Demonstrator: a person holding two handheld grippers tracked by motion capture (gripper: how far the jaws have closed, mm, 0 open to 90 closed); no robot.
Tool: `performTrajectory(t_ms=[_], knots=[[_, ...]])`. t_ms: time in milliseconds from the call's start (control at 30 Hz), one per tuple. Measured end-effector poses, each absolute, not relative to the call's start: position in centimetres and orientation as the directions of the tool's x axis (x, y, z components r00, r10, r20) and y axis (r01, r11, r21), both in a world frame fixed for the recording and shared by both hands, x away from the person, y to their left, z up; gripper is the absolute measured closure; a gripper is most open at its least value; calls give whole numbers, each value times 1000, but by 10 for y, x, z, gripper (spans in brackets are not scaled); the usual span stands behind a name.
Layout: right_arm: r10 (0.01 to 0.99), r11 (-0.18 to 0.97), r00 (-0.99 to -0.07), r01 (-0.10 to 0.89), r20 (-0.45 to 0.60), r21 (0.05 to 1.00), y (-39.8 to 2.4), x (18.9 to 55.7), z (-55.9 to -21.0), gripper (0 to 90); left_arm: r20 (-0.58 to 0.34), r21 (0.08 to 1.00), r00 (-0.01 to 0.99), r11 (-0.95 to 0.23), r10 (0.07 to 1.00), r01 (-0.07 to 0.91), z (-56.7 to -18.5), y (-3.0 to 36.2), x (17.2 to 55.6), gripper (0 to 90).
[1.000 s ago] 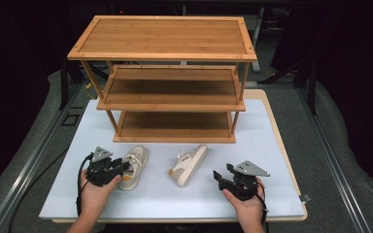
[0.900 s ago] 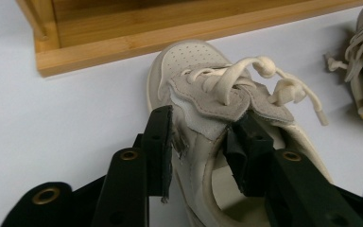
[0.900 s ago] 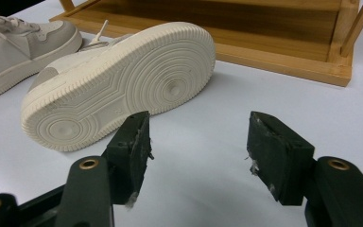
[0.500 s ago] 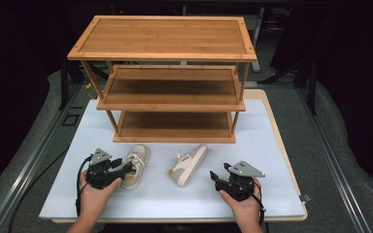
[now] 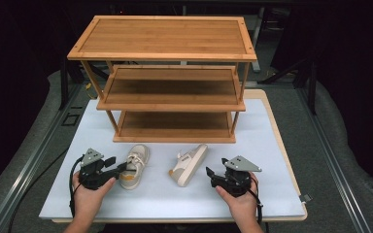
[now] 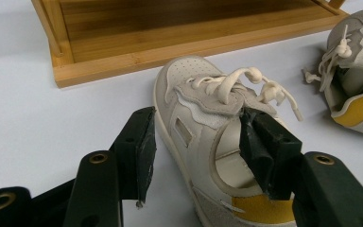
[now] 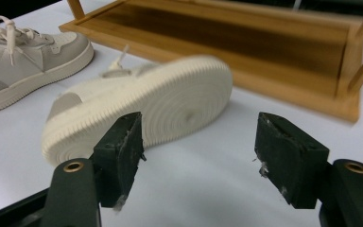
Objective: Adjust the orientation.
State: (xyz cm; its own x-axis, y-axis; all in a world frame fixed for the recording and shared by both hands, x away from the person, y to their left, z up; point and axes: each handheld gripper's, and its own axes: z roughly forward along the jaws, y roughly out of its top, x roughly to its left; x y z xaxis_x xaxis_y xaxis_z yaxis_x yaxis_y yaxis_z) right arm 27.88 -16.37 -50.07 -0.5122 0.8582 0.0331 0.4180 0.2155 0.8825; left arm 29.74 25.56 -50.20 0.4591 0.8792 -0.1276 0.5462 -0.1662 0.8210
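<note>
At the near left of the white surface [image 5: 24,199], a hand [image 5: 86,200] holds the left tool [image 5: 119,166]. Its jaws are spread wide. In the left gripper view, one jaw sits outside the upright shoe [image 6: 208,137] and the other jaw is over the shoe's opening, near the laces. I cannot tell if the jaws touch the shoe. This shoe is cream and grey with a yellow patch at the heel, and its toe points far, toward the shelf.

Just right of it lies the second shoe [image 5: 189,164]. It is tipped on its side. In the right gripper view its ridged sole [image 7: 165,106] faces the right tool [image 7: 198,156]. That tool's jaws are spread too, with nothing between them, and the sole is a little way in front of them. A hand [image 5: 243,201] holds this tool at the near right.

Behind both shoes stands a wooden shoe rack [image 5: 167,77] with three shelves. Its bottom shelf [image 5: 175,124] is close to the shoe toes. A black cable [image 5: 71,187] hangs by the left hand. Dark floor lies around the surface.
</note>
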Motion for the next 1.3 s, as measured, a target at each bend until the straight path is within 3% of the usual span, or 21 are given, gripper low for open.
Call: performTrajectory(t_ms=[233, 500, 733, 1133, 1300], knots=[[838, 339, -536, 365, -102, 867, -133, 274, -485, 330, -130, 823, 462, -165, 877, 544, -501, 255, 296, 460], [824, 320, -564, 379, -57, 868, -113, 287, -488, 317, -132, 819, 461, -165, 878, 549, -502, 256, 296, 452], [828, 350, -555, 404, -78, 845, -107, 298, -499, 285, -136, 819, 455, -159, 880, 551, -503, 258, 296, 444], [834, 318, -550, 417, -42, 851, -118, 293, -506, 272, -133, 817, 455, -163, 881, 554, -503, 257, 296, 441], [845, 350, -532, 481, -50, 804, -135, 283, -506, 256, -136, 819, 447, -153, 884, 553, -502, 261, 296, 439]])
